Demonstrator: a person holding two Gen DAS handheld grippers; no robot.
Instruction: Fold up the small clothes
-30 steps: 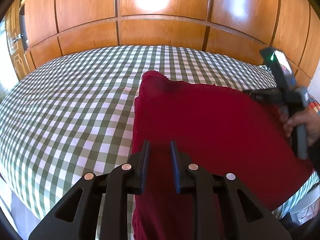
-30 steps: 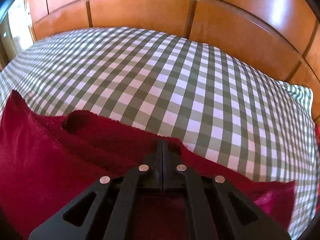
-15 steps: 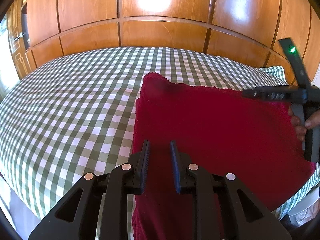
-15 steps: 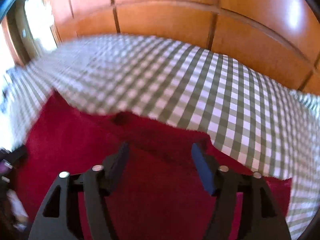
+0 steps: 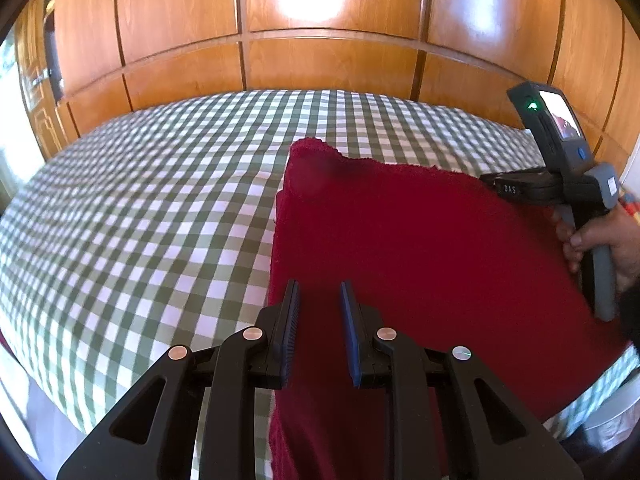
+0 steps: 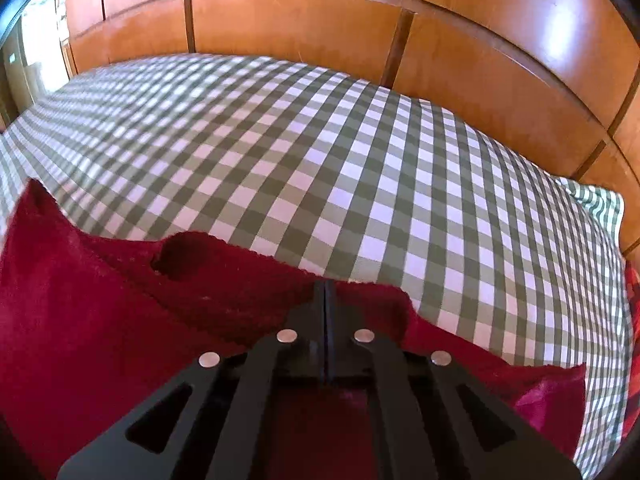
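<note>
- The red cloth (image 5: 420, 248) is lying spread on the green-checked bedspread (image 5: 160, 200), toward the near edge of the bed, with its near part hanging off that edge under the left gripper.
- The left gripper (image 5: 318, 332) is hovering over the cloth's left near area with its jaws a little apart; no fabric is showing between its pads, so it is gripping nothing.
- The right gripper (image 6: 325, 308) has just been closing, and its jaws are now standing together right at the cloth's far edge; the frames are not making clear whether a thin fold of fabric is pinched between the tips.
- In the left wrist view, the person's hand (image 5: 600, 240) is holding that right tool at the cloth's far right side.
- The far edge is looking uneven: a small raised bump is sitting at the far left corner, and a rounded pucker is showing along the edge in the right wrist view.
- At the left side a second layer seems to be peeking out beneath the top one, so one fold is possibly already in; that is a judgement only.
- The piece is looking large and flat for now, so further folds and the final tidying are probably still ahead.
- Wooden wall panels (image 5: 328, 64) are standing behind the bed.
</note>
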